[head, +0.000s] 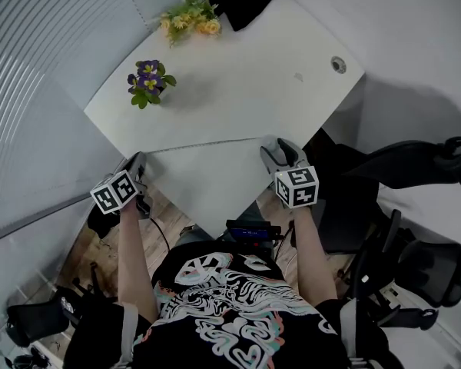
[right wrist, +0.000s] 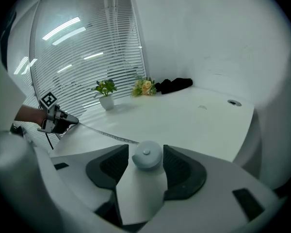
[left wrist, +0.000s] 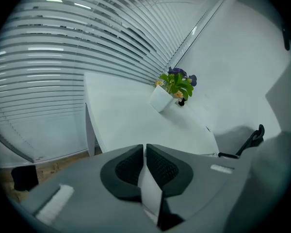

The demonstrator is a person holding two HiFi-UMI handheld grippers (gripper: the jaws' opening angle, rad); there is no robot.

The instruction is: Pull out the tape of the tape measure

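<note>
Our black T-shirt (head: 238,302) carries a swirling print of white and teal lines, and its sleeves are short. The left gripper (head: 140,158) and right gripper (head: 281,144) have smooth grey shells with dark, cross-hatched pads (left wrist: 162,166). Behind each gripper's jaws sits a white cube (head: 296,186) bearing black square markers.
</note>
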